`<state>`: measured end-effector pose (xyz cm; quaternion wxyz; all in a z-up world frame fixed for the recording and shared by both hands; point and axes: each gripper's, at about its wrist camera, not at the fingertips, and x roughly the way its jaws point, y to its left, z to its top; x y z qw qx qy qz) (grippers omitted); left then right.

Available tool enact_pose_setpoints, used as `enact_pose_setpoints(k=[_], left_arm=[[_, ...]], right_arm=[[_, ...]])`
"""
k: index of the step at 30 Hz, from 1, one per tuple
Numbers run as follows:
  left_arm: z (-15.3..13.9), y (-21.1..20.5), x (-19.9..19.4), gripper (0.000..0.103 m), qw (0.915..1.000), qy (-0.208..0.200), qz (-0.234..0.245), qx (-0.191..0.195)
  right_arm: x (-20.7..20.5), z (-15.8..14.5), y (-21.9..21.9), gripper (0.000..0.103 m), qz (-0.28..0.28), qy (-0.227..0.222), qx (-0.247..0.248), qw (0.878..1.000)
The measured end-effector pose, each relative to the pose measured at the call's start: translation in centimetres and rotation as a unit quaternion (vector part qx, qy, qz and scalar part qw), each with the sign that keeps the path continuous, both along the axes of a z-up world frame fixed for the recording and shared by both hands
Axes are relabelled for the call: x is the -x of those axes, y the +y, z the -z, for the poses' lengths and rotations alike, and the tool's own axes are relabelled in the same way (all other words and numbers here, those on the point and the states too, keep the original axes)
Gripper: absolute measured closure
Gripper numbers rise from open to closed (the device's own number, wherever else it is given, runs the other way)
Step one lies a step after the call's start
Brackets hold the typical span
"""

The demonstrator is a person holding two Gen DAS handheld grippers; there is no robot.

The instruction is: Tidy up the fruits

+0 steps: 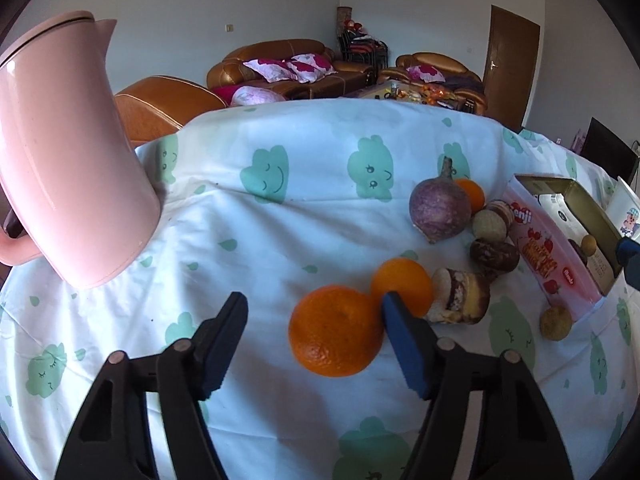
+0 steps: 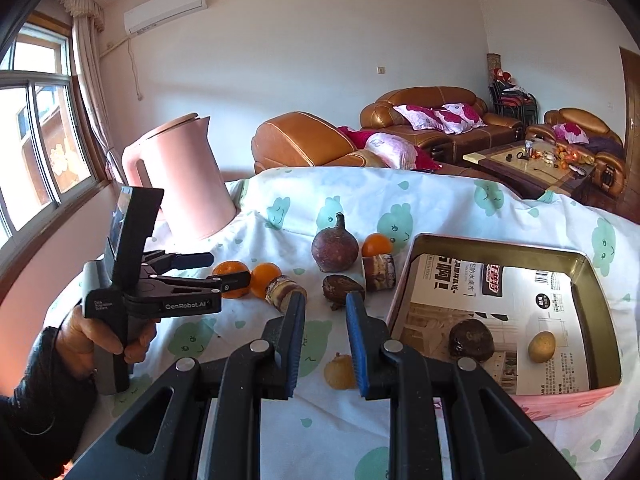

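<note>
The left gripper (image 1: 312,312) has its jaws apart around the nearest orange (image 1: 335,330), not yet pressing, probably to carry it to the tin box (image 2: 600,304). The right gripper (image 2: 326,340) hovers empty, jaws together.

I am counting three oranges (image 1: 336,330) lying on the worktop, one purple round fruit (image 1: 439,208), two cake pieces (image 1: 460,296), one pink kettle (image 1: 68,152) and one open tin box (image 2: 516,252) holding two small fruits (image 2: 542,346)
</note>
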<state>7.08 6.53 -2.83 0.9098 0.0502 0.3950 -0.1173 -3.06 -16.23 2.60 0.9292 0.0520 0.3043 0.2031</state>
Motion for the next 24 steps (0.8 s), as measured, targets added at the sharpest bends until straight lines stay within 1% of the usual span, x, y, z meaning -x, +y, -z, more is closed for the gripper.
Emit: enact_pose_setpoints(k=[1, 3, 5, 6, 8, 9, 10, 12, 14, 15, 17, 18, 19, 21, 24], left_arm=[[0.0, 0.0, 0.0, 0.047, 0.9999, 0.006, 0.009, 0.006], [0.0, -0.1, 0.1, 0.052, 0.9994, 0.021, 0.025, 0.004], [0.4, -0.1, 0.1, 0.051, 0.9985, 0.042, 0.035, -0.009], [0.8, -0.2, 0.1, 0.048, 0.998, 0.048, 0.035, -0.018], [1.0, -0.6, 0.2, 0.039, 0.9979, 0.041, 0.028, -0.041], [1.0, -0.6, 0.3, 0.032, 0.9979, 0.035, 0.019, -0.051], [1.1, -0.6, 0.2, 0.029, 0.9978, 0.031, 0.013, -0.057], [1.1, -0.3, -0.1, 0.029, 0.9984, 0.035, 0.007, -0.044], [1.2, -0.1, -0.4, 0.03, 0.9987, 0.041, 0.004, -0.029], [1.2, 0.0, -0.4, 0.033, 0.9988, 0.039, 0.004, -0.029], [1.1, -0.2, -0.2, 0.043, 0.9989, 0.035, 0.007, -0.029], [1.0, -0.2, -0.2, 0.05, 0.999, 0.033, 0.011, -0.028], [1.0, -0.2, -0.1, 0.052, 0.999, 0.032, 0.013, -0.027], [1.0, -0.1, -0.1, 0.054, 0.999, 0.035, 0.015, -0.023], [0.8, 0.9, -0.3, 0.054, 0.9991, 0.04, 0.007, -0.01]], right_arm=[[0.1, 0.0, -0.5, 0.08, -0.002, 0.004, -0.013, 1.0], [0.5, 0.5, -1.0, 0.08, -0.002, 0.016, -0.032, 0.999], [0.9, 1.4, -0.8, 0.08, -0.003, 0.036, -0.048, 0.998], [1.2, 2.0, -0.6, 0.08, 0.003, 0.046, -0.047, 0.998], [1.5, 2.9, 0.0, 0.08, 0.005, 0.065, -0.037, 0.997], [1.6, 3.3, 0.3, 0.08, 0.002, 0.072, -0.033, 0.997], [1.6, 3.6, 0.6, 0.08, 0.001, 0.079, -0.027, 0.997], [1.5, 4.2, 1.2, 0.08, 0.005, 0.092, -0.016, 0.996], [1.2, 5.0, 1.4, 0.08, 0.022, 0.106, 0.0, 0.994], [0.9, 5.4, 1.4, 0.08, 0.031, 0.113, 0.007, 0.993], [0.5, 6.0, 1.2, 0.08, 0.055, 0.124, 0.018, 0.991], [0.2, 6.2, 1.1, 0.08, 0.064, 0.13, 0.019, 0.989], [-0.1, 6.3, 1.0, 0.08, 0.072, 0.134, 0.017, 0.988], [-0.5, 6.5, 0.9, 0.08, 0.078, 0.137, 0.012, 0.987], [-1.4, 6.4, 1.7, 0.08, 0.088, 0.135, 0.026, 0.987]])
